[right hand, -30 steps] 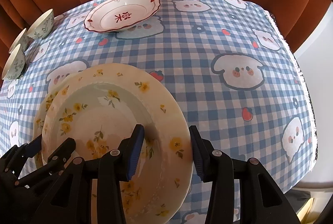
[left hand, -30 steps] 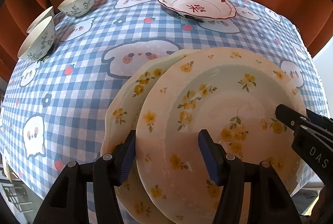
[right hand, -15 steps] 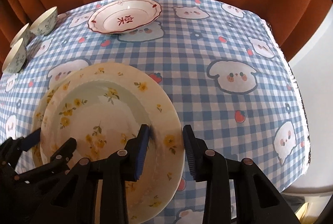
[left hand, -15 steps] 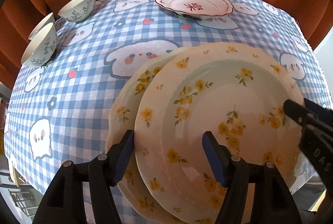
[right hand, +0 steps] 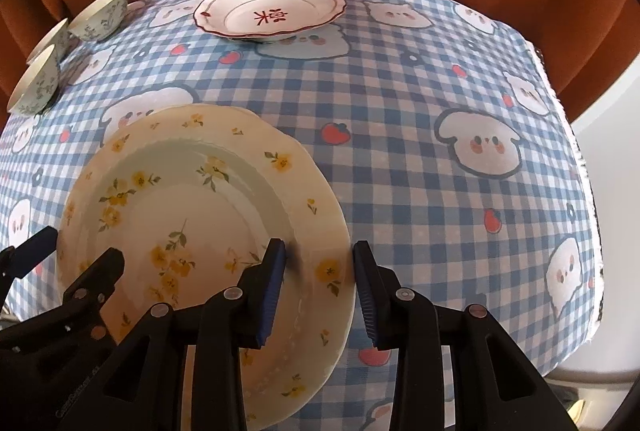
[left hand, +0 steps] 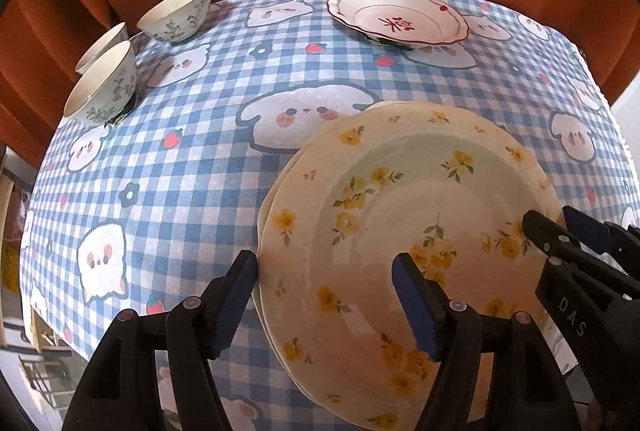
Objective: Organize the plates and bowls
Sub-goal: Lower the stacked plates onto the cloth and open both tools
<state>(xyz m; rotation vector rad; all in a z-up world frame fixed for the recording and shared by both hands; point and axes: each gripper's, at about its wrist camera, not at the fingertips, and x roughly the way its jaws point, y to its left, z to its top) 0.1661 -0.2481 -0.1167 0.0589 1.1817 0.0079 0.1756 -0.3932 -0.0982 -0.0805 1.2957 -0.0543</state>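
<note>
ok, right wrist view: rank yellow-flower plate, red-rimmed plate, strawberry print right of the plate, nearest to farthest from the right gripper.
1. Yellow-flower plate: its rim sits between the jaws of the right gripper.
2. Strawberry print: mid-cloth, just beyond the plate's right edge.
3. Red-rimmed plate: far edge of the table.

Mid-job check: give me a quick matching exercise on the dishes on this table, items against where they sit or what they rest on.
Items:
1. top yellow-flower plate
2. red-rimmed plate
3. green-patterned bowls

Places:
A. far edge of the table, alone
B. far left corner, grouped
C. near edge, stacked on a matching plate

Pairs: 1-C, 2-A, 3-B
</note>
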